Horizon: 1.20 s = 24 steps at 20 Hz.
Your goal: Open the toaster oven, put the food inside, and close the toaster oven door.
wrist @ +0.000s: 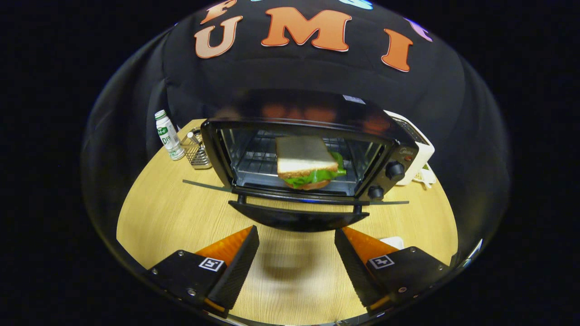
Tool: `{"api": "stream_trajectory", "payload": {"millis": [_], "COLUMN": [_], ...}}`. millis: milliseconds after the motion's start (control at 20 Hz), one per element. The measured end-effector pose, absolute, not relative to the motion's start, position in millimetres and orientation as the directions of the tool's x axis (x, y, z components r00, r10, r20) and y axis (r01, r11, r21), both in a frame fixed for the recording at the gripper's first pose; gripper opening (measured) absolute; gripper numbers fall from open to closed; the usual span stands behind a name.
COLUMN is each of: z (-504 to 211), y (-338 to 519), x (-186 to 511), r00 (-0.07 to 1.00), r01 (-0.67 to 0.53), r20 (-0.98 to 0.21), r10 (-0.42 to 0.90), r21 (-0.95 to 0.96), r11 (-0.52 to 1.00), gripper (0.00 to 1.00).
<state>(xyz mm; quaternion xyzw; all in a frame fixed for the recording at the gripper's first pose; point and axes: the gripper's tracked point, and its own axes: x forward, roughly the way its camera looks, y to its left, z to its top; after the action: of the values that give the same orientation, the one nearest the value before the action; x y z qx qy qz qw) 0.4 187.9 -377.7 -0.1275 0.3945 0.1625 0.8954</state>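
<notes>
A black toaster oven [385, 149] stands on the wooden table beyond my fingers, its door [297, 216] folded down flat toward me. A sandwich [306, 162] with white bread and green lettuce lies on the wire rack inside the oven cavity. My gripper [297, 249] is open, a wide gap between its fingers and nothing held. It hovers over the table just short of the lowered door's front edge.
A small white bottle with a green label [168, 135] and a wire mesh holder [197, 149] stand left of the oven. A white appliance [419, 151] sits behind its right side. A small white object [393, 242] lies on the table [172, 217] by the right finger.
</notes>
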Motion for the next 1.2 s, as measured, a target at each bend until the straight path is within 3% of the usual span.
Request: {"api": "stream_trajectory", "payload": {"millis": [550, 850, 1200], "z": [-326.6, -308.0, -196.7], "y": [209.5, 209.1, 174.6], "x": [80.3, 69.5, 94.0], "r00": [0.771, 0.783, 0.875], "r01": [-0.312, -0.298, -0.253], "r20": [-0.589, -0.569, -0.426], "r10": [0.241, 0.251, 0.229], "r21": [-0.020, 0.010, 0.000], "r11": [0.950, 0.954, 0.967], "gripper": [1.00, 1.00, 0.99]}}
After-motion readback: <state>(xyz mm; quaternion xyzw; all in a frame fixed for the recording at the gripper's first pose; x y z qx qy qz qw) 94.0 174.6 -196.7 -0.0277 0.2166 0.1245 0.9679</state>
